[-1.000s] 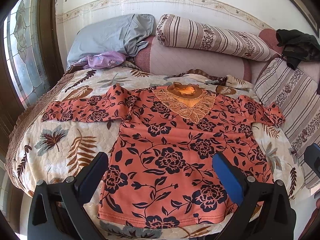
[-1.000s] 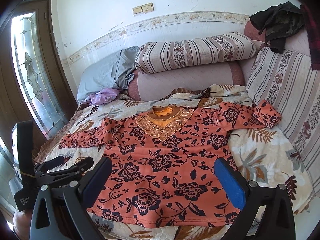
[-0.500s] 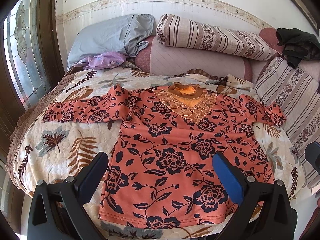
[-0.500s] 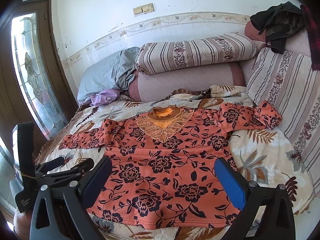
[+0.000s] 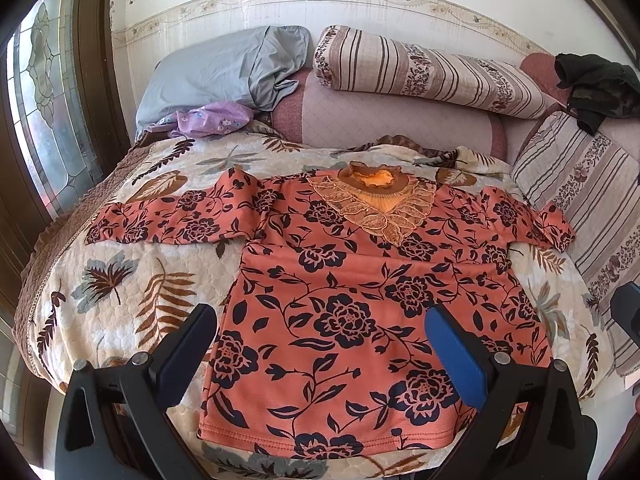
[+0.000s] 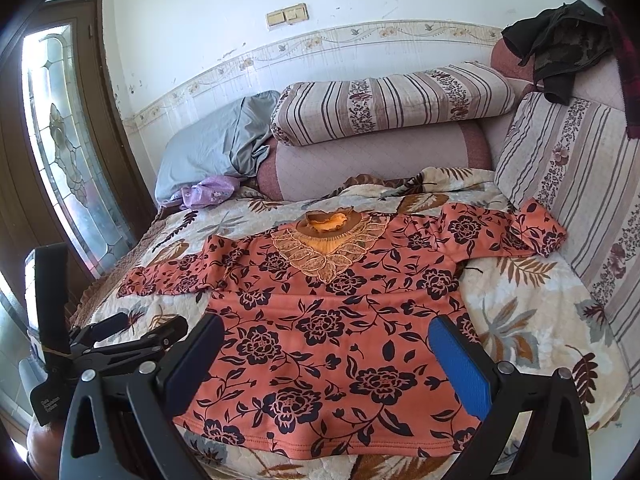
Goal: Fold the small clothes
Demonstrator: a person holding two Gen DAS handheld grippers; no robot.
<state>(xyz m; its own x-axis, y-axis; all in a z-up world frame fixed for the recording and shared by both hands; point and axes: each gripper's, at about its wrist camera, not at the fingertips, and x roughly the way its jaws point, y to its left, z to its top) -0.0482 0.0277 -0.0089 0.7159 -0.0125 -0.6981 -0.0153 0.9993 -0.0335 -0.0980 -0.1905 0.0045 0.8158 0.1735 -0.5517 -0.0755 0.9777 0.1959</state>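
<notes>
An orange top with dark flowers (image 5: 344,304) lies flat and spread out on the leaf-patterned quilt (image 5: 120,280), hem nearest me, lace collar at the far end, both sleeves out to the sides. It also shows in the right wrist view (image 6: 332,332). My left gripper (image 5: 320,344) is open and empty, held above the hem. My right gripper (image 6: 326,348) is open and empty, also above the lower part of the top. The left gripper's body (image 6: 100,344) shows at the left of the right wrist view.
Striped bolsters (image 5: 424,68) and a pink cushion (image 5: 384,124) line the far side. A grey pillow (image 5: 224,68) and purple cloth (image 5: 212,120) lie at the back left. A striped cushion (image 5: 584,200) stands at right with dark clothing (image 5: 596,88) on top. A glass door (image 5: 44,120) is at left.
Both grippers have barely moved; the view has shifted very slightly. The top lies as before.
</notes>
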